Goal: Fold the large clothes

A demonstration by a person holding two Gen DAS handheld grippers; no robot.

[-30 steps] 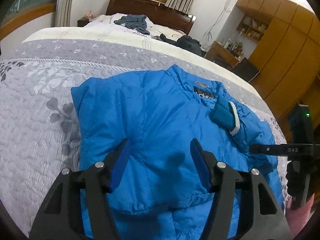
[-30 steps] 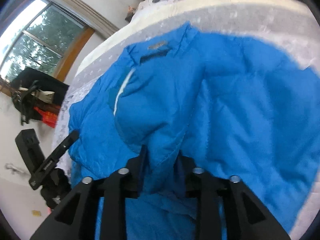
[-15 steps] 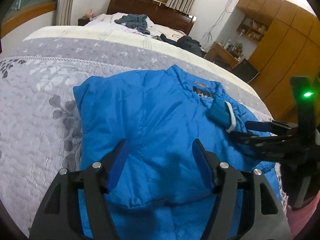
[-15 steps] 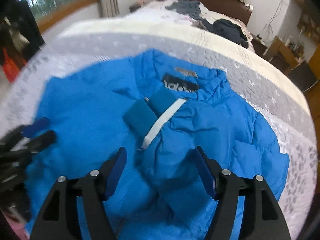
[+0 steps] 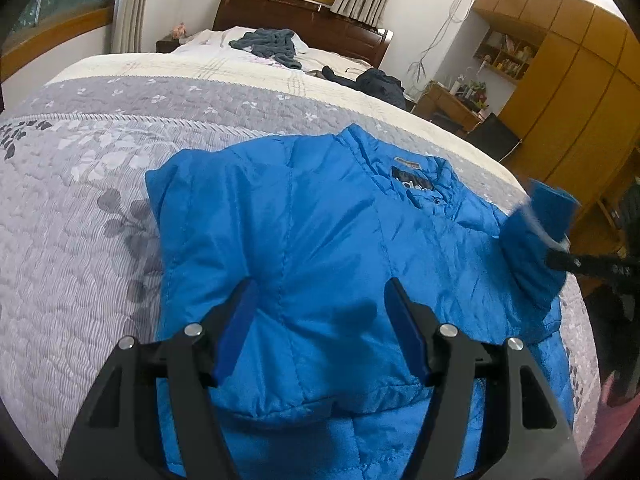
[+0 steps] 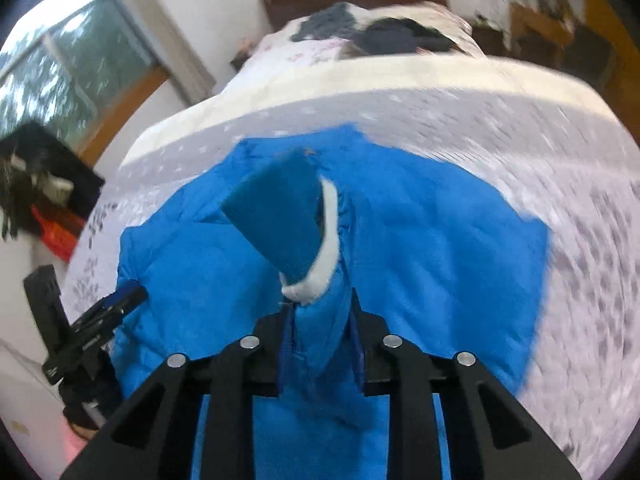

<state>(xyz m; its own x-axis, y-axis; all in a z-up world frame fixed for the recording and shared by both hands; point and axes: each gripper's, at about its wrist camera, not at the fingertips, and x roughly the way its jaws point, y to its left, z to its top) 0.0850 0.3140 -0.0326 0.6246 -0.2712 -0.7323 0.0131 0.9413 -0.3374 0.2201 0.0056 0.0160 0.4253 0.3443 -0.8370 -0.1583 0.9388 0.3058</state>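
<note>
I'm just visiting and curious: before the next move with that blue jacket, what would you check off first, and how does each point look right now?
1. Right gripper has a hold on the sleeve: ok, jaws shut on the fabric just below the cuff.
2. Sleeve lifted off the jacket body: ok, cuff stands raised.
3. Left gripper free: ok, open, holding nothing, above the jacket's lower part.
4. Jacket flat on the grey quilt: mostly ok, some wrinkles near the hem.
5. Grip firm enough not to slip: cannot tell.
6. Other clothes out of the way: ok, far up the bed.
</note>
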